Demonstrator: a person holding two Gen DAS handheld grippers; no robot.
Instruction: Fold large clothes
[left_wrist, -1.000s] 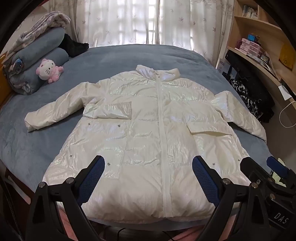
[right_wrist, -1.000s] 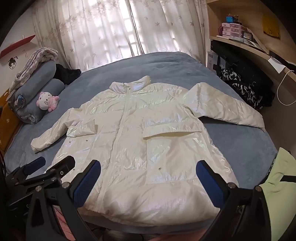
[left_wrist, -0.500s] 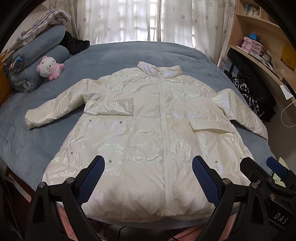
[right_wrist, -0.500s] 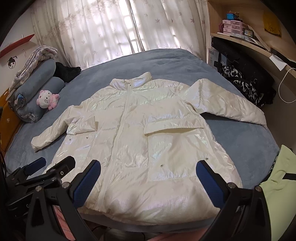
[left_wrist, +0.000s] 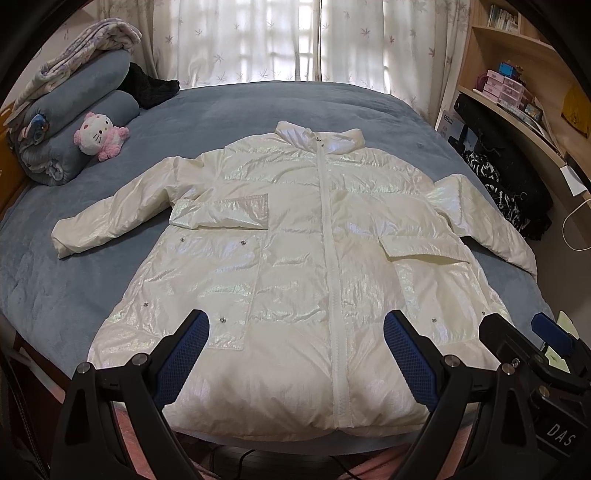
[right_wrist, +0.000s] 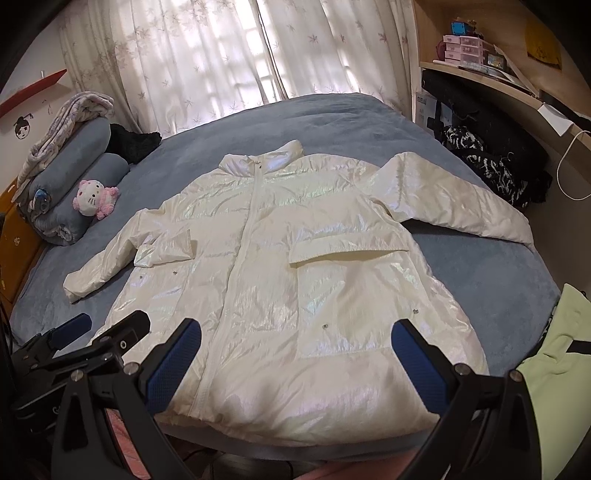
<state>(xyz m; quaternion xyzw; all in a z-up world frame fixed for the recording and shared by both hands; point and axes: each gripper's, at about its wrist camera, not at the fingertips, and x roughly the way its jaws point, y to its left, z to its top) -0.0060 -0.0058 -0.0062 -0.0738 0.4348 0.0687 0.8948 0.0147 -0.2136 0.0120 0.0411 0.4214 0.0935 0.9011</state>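
Both hand-held grippers, left (left_wrist: 295, 354) and right (right_wrist: 295, 360), hang spread wide and empty over my white puffer jacket (left_wrist: 295, 266), spread face-up on the bed (left_wrist: 55, 288): hem at the near edge beneath them, collar toward the far edge, zipper running straight away. Each sleeve lies nearer its own-side gripper. The hem's underside is hidden.

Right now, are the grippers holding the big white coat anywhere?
No. The left gripper and right gripper are both open above the white coat near its hem, holding nothing.
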